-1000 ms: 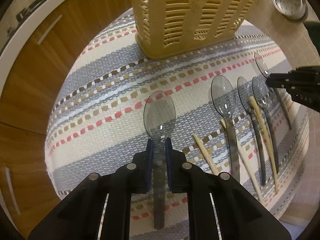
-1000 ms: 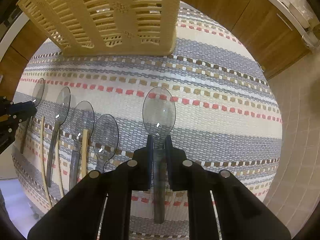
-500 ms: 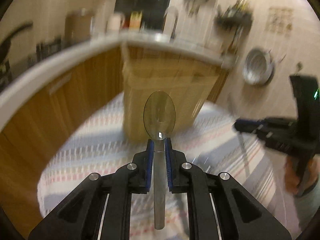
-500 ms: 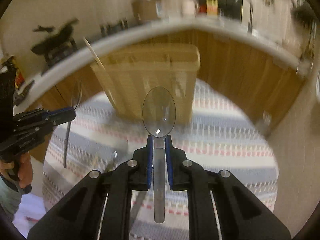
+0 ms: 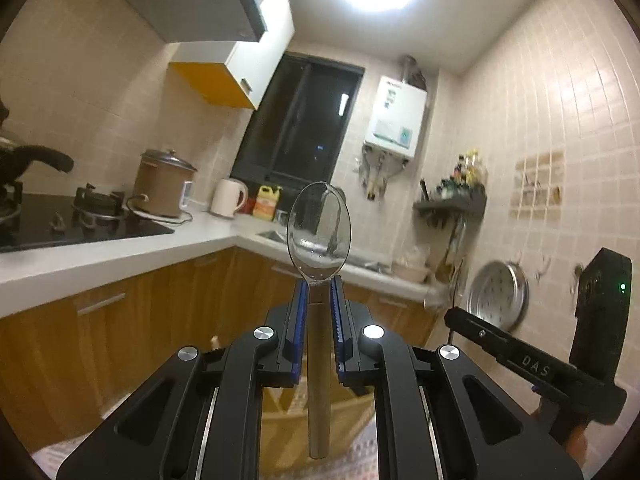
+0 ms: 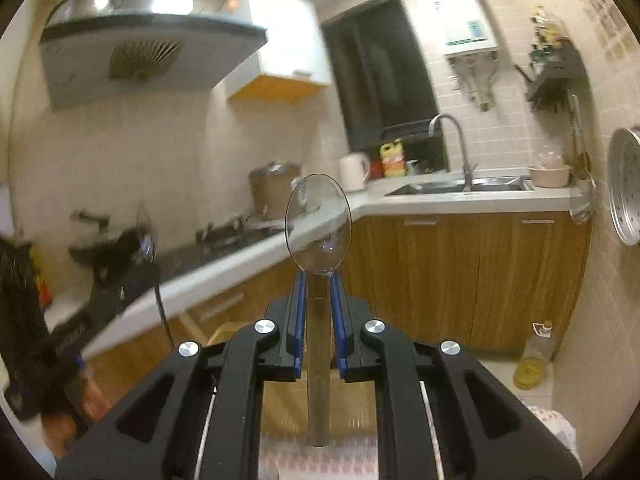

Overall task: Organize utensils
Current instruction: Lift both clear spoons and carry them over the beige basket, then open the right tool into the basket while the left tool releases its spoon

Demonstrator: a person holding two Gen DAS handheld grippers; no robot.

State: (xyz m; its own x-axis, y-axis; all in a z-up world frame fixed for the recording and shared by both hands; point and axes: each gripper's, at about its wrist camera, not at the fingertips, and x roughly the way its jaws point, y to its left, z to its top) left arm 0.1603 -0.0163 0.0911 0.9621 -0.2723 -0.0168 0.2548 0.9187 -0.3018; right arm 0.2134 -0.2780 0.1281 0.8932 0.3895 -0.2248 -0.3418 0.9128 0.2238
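My left gripper [image 5: 319,286] is shut on the neck of a clear plastic spoon [image 5: 319,232], bowl pointing forward, handle hanging back between the fingers. My right gripper [image 6: 319,280] is shut on a second clear plastic spoon [image 6: 319,226] in the same way. Both point out across the kitchen, raised well above the striped mat [image 6: 320,456]. The yellow slotted utensil basket [image 6: 280,396] shows only in part below the fingers, as does the basket [image 5: 280,412] in the left wrist view. The right gripper's body [image 5: 532,364] appears at right in the left wrist view; the left gripper's body [image 6: 100,300], blurred, appears at left in the right wrist view.
A white counter [image 5: 120,248] with wooden cabinets [image 6: 460,272] wraps the room, carrying a hob [image 5: 60,224], cooker pot [image 5: 164,188], kettle [image 5: 228,198] and sink [image 6: 460,186]. A metal steamer tray [image 5: 498,294] hangs on the tiled wall. A bottle [image 6: 534,356] stands on the floor.
Both grippers rose from the mat and tilted up from pointing down to nearly level, each carrying its spoon. The mat, the lying spoons and the basket dropped out of the middle of view.
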